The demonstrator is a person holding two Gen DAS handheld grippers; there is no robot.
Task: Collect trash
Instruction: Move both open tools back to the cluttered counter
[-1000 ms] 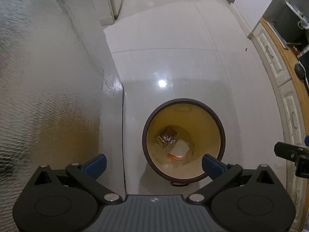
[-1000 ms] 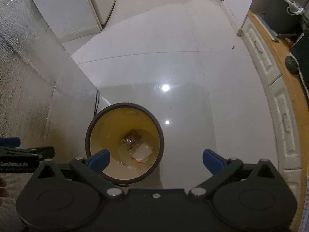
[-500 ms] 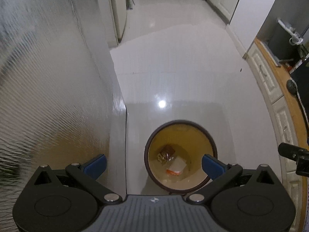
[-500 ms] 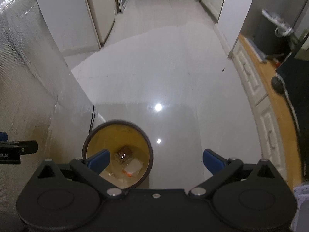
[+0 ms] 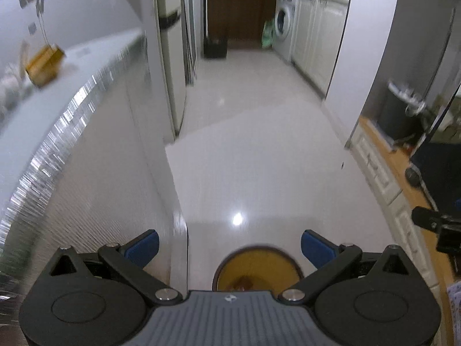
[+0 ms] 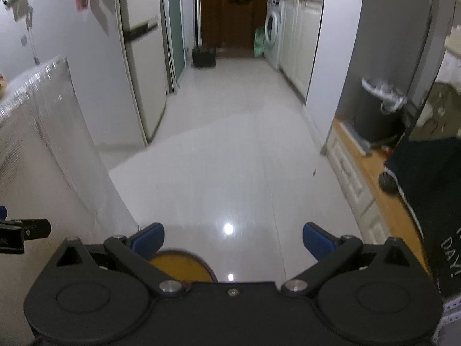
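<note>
A round brown bin with a yellow inside (image 5: 257, 268) stands on the white floor, low in the left wrist view and partly hidden behind the gripper body. A brown wrapper (image 5: 243, 283) shows in it. The bin's rim also shows in the right wrist view (image 6: 180, 265), low left. My left gripper (image 5: 229, 248) is open and empty, high above the bin. My right gripper (image 6: 233, 240) is open and empty, to the right of the bin. Each gripper's tip shows at the edge of the other's view.
A silvery textured counter side (image 5: 86, 187) runs along the left, with a yellow box (image 5: 44, 63) on top. White drawers with a wooden top (image 5: 383, 173) line the right. A hallway with a fridge (image 6: 144, 66) and washing machine (image 6: 272, 28) lies ahead.
Both grippers have risen and tilted up. The bin has slid to the bottom of both views and the hallway has come into sight. Both stay open and empty.
</note>
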